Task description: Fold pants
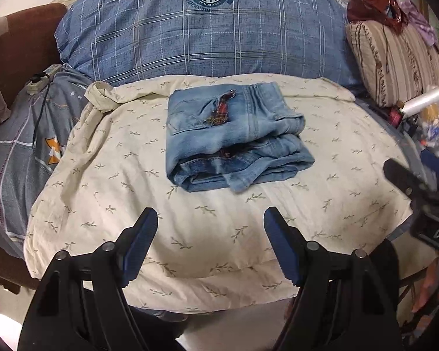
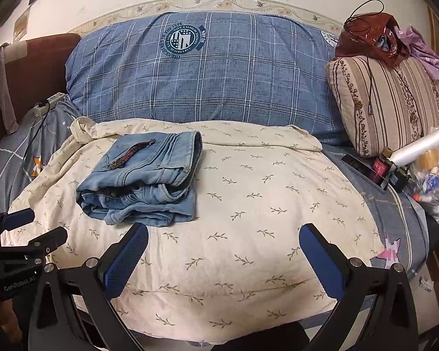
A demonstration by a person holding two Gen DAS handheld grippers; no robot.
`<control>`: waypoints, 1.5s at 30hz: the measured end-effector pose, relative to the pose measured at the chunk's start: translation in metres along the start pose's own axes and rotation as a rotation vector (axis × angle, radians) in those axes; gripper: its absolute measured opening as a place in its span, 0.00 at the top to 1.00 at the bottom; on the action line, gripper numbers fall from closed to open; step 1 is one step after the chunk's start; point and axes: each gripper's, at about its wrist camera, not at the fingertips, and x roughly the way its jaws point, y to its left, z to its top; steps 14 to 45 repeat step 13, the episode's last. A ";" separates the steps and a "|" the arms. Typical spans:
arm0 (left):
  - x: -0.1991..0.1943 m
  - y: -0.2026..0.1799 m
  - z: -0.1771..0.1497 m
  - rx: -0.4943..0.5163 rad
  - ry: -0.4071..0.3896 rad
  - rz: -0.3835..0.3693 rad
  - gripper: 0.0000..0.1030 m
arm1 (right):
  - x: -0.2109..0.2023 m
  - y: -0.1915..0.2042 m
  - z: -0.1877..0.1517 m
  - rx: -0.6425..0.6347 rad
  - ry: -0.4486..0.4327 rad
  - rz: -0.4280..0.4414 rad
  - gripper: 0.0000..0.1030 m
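Observation:
A pair of light blue jeans [image 1: 234, 140] lies folded into a compact stack on the cream leaf-print cover [image 1: 190, 248]; it also shows in the right wrist view [image 2: 143, 181], left of centre. My left gripper [image 1: 210, 219] is open and empty, held back from the near edge of the jeans. My right gripper [image 2: 224, 234] is open and empty, just off the stack's near right corner. Each gripper shows at the edge of the other's view: the right gripper [image 1: 415, 181] at the right, the left gripper [image 2: 32, 228] at the left.
A big blue plaid pillow [image 2: 207, 79] lies behind the cover. A striped cushion [image 2: 392, 102] with a red-brown bag [image 2: 374, 38] on it stands at the right, above a clutter of small items [image 2: 418, 172]. A power strip [image 1: 39, 80] and cable lie at the left.

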 end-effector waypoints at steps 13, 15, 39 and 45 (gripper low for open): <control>-0.006 -0.002 0.008 -0.005 -0.027 0.020 0.24 | 0.011 0.001 0.000 -0.016 0.047 -0.008 0.00; -0.006 -0.002 0.008 -0.005 -0.027 0.020 0.24 | 0.011 0.001 0.000 -0.016 0.047 -0.008 0.00; -0.006 -0.002 0.008 -0.005 -0.027 0.020 0.24 | 0.011 0.001 0.000 -0.016 0.047 -0.008 0.00; -0.006 -0.002 0.008 -0.005 -0.027 0.020 0.24 | 0.011 0.001 0.000 -0.016 0.047 -0.008 0.00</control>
